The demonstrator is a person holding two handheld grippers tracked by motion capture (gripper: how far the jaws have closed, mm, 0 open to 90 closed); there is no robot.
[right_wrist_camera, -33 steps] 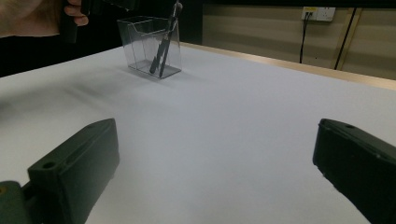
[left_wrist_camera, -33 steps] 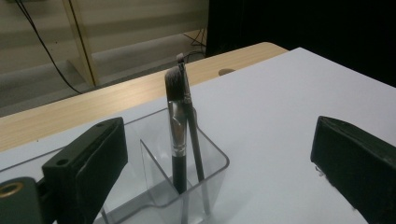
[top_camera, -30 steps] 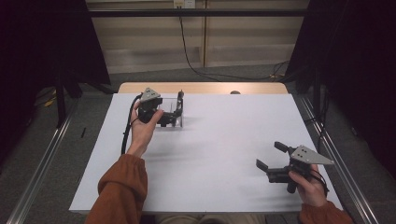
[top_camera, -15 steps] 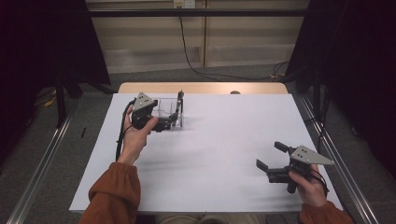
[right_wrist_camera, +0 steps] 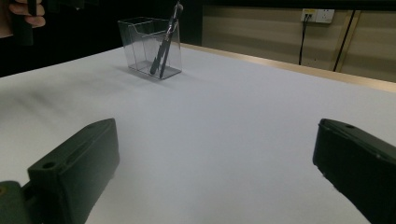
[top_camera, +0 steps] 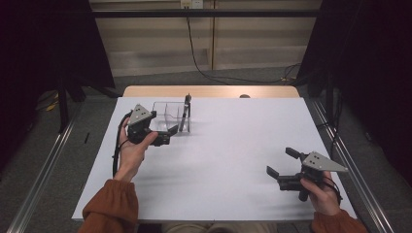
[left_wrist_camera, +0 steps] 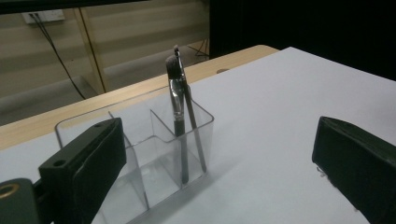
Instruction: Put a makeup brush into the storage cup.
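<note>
In the clear holder (left_wrist_camera: 140, 154), two brushes (left_wrist_camera: 176, 107); both claws (top_camera: 165, 136) (top_camera: 283, 167) spread.

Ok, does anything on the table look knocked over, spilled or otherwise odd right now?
Nothing stands out. The clear plastic divided organiser stands upright on the white table cover, with the two dark slim brushes leaning inside one end compartment. The left gripper, jaws open, hovers beside it; the right gripper is open too.
</note>
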